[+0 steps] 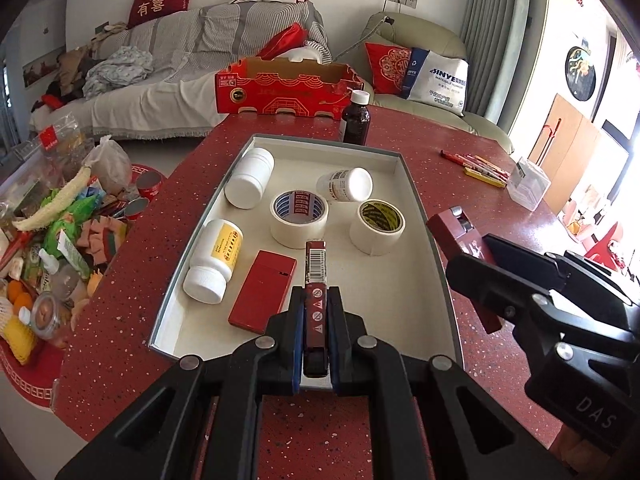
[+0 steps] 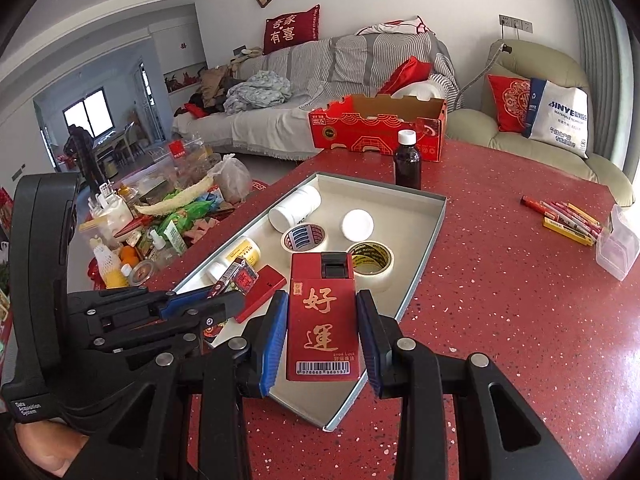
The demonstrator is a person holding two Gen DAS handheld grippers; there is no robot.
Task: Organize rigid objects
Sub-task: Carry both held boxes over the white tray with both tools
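1. Left wrist view: your left gripper (image 1: 316, 312) pinches a slim red box (image 1: 315, 280) above the tray (image 1: 404, 168); released here, it could land on the flat red case (image 1: 264, 292) just left of it.
2. Your right gripper (image 2: 322, 336) clamps a red card box (image 2: 322, 320) over the tray's near corner; dropped early, it may tip off the rim onto the counter (image 2: 500, 280).

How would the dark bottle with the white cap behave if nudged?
The dark bottle stands upright on the red table, tall and narrow, so it probably tips before sliding. Once down, its round body would likely roll. It looks like glass, possibly fragile.
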